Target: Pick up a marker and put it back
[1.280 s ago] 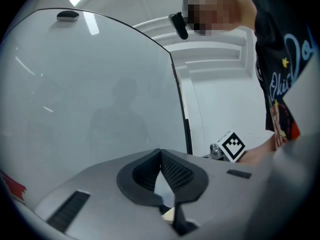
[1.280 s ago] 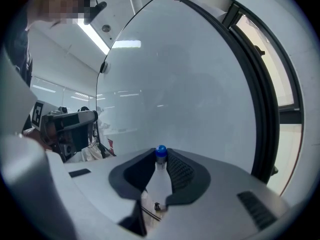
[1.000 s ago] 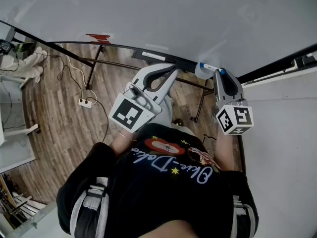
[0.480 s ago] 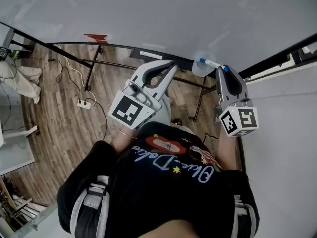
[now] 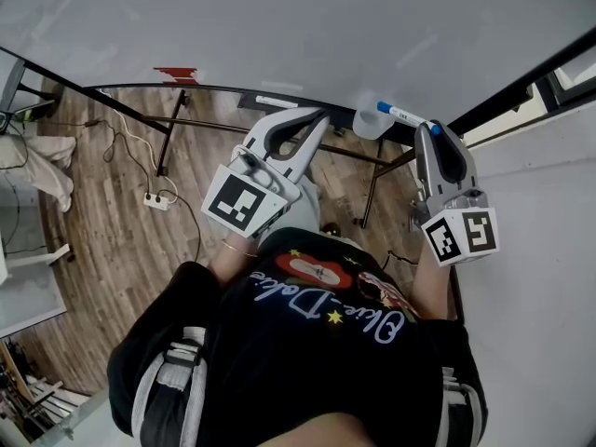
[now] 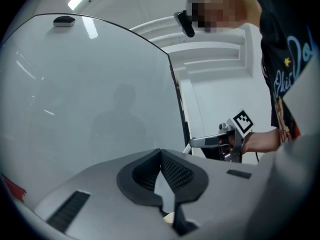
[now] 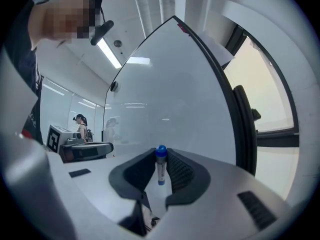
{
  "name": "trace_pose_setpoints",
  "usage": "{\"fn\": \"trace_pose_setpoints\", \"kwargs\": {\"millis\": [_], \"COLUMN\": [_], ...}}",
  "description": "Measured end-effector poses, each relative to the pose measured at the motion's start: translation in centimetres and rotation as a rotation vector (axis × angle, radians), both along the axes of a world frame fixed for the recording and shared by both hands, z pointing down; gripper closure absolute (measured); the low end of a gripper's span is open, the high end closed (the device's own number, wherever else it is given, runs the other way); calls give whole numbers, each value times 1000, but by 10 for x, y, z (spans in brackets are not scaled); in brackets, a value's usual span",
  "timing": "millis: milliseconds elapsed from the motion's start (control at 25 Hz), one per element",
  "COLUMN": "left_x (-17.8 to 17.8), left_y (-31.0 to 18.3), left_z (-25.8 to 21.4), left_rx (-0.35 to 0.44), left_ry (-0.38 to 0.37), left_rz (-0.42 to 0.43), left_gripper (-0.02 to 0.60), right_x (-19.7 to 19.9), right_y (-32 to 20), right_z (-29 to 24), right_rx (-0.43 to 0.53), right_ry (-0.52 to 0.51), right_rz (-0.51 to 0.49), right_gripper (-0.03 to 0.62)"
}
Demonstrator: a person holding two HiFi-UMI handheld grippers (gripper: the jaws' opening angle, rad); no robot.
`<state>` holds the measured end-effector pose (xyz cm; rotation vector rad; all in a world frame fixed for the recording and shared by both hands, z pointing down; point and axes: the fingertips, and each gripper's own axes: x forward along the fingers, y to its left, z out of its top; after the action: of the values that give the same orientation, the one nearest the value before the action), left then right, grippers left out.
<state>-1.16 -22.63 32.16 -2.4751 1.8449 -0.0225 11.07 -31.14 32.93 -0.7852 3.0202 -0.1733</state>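
Wood-plank floor [image 5: 102, 240] filled the left of the head view, with a white power strip [image 5: 156, 199] and its cables lying on it. A whiteboard [image 5: 279, 26] on a black frame spanned the top of that view.

The left gripper [image 5: 319, 116] was held level, pointing at the board's lower edge. In the left gripper view its fingers [image 6: 172, 171] were closed tip to tip, with nothing between them.

Right of it, the marker [image 5: 402, 115], white-bodied with a blue cap, was clear of any surface and close to the whiteboard. A pale patch just beside it on the board was possibly its reflection; the view was too blurred to confirm.

The right gripper [image 5: 428, 130] held the marker. The right gripper view showed the marker [image 7: 160, 165] standing upright, blue cap uppermost, gripped between the fingers [image 7: 177, 171] near their tips.

A plain white wall [image 5: 531, 343] occupied the far right. The person's black printed shirt [image 5: 307, 361] filled the lower centre.
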Motion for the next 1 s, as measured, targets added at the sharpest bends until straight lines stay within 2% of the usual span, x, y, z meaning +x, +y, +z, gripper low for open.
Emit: {"fn": "trace_pose_setpoints", "kwargs": {"millis": [200,680,1000], "left_x": [5,23,25], "left_y": [2,11,16], "left_z": [-1,-7,-8], "left_rx": [-2,12,15], "left_ry": [-8,-14,-13], "left_rz": [9,35,26], "left_gripper": [578,578,578], "right_x": [15,57,64], "right_y": [7,19,26], "right_z": [-14,-32,-38], "right_rx": [24,5,54], "right_ry": [-18,-101,-75], "right_rz": [15,66,82], "right_gripper": [526,526,526]}}
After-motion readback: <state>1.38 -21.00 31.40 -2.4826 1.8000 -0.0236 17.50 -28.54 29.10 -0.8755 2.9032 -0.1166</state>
